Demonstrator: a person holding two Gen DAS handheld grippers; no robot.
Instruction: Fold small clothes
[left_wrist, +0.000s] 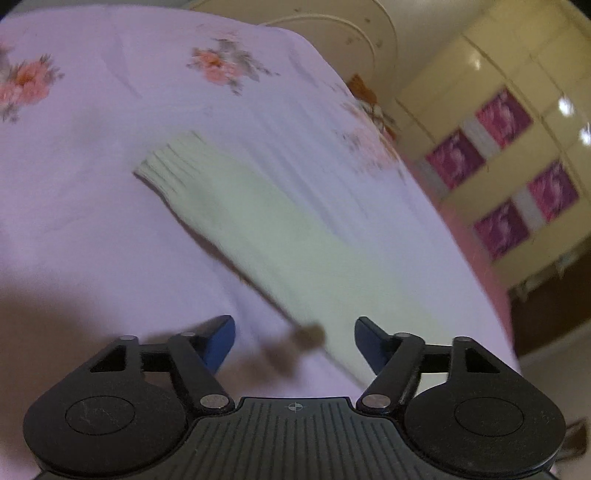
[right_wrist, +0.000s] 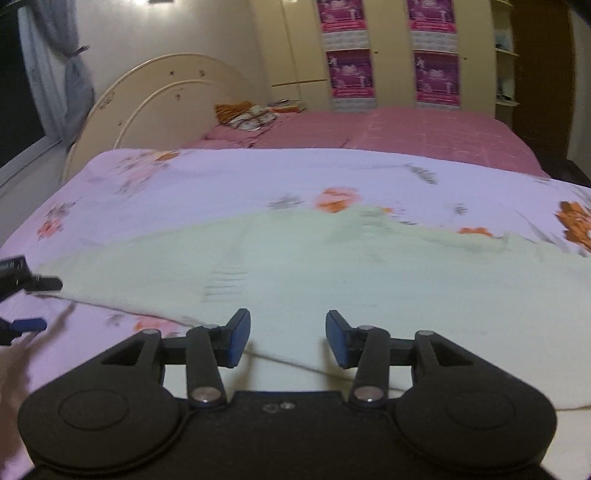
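Seen from the left wrist, the left gripper (left_wrist: 294, 341) is hanging with its jaws well apart and holding nothing, just over the near end of a pale green sleeve (left_wrist: 258, 229) that is running diagonally away up-left across the floral sheet (left_wrist: 92, 147), its ribbed cuff (left_wrist: 170, 166) farthest off. Seen from the right wrist, the right gripper (right_wrist: 288, 338) is hovering part-open and empty above the pale green sweater (right_wrist: 314, 266), spread crosswise ahead.

A home bedroom: bed (right_wrist: 424, 133), headboard (right_wrist: 162, 99), wardrobe (right_wrist: 388, 55).
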